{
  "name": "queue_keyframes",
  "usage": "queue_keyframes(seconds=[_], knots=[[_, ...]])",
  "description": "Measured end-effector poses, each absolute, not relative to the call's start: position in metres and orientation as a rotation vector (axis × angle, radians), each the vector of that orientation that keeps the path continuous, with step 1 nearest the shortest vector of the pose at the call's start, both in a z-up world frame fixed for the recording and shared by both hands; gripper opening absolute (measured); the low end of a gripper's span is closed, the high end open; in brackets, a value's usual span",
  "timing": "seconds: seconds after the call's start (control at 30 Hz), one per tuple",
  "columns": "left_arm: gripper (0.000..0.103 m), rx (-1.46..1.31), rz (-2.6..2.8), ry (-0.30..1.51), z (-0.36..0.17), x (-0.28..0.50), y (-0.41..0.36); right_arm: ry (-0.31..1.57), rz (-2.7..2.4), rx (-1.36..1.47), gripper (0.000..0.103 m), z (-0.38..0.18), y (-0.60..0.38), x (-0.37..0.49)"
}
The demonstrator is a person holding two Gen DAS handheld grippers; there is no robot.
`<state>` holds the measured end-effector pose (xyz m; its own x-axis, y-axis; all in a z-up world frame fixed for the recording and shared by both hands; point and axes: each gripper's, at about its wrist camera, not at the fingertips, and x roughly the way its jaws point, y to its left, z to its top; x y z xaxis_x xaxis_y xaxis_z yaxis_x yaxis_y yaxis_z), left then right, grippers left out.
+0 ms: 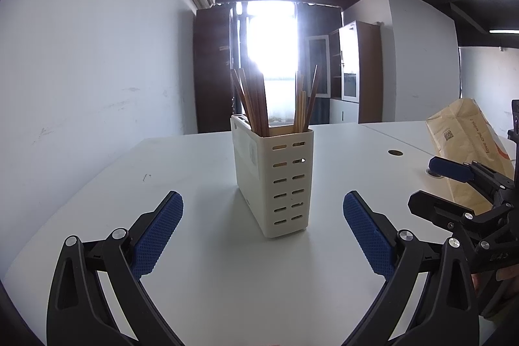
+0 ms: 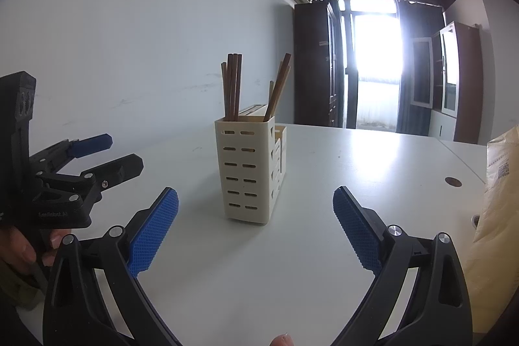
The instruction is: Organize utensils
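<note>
Nearest the lens, the left gripper [image 1: 262, 232] stood with its jaws spread wide and nothing between the blue pads [image 1: 159, 235]. The right gripper [image 2: 256, 229] was the same: jaws far apart, empty. Both hovered low over the white table [image 1: 201, 281], side by side, each showing at the edge of the other's view.

Just past the fingertips, straight ahead of both, stood the cream slotted holder [image 1: 275, 180], upright on the table and apart from either gripper. From the left view it sat slightly right of centre between the jaws; from the right view it sat a little left of centre. Neither gripper looked clearly nearer; I could not tell which was.

Out of the holder rose the chopsticks [image 1: 256, 99], long axes close to vertical, in two bunches: a darker one leaning slightly left and a paler, mixed one [image 1: 303, 101] on the right. All visible chopsticks were already inside; none lay loose on the table in these views.

Any next reach would likely have to come from above, along those upright sticks, rather than from the side.

Farther right stood a tan paper bag [image 1: 467, 145], well apart from the holder.
</note>
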<state>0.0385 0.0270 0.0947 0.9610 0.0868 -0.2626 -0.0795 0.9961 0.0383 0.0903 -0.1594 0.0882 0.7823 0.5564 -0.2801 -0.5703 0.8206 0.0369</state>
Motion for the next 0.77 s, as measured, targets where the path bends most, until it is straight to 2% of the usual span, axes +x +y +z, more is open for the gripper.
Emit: queue_keyframes(seconds=[0.77], knots=[[0.097, 0.009, 0.043, 0.306, 0.0897, 0.0428, 0.0237, 0.285, 0.605, -0.05, 0.097, 0.089, -0.1569, 0.0907]])
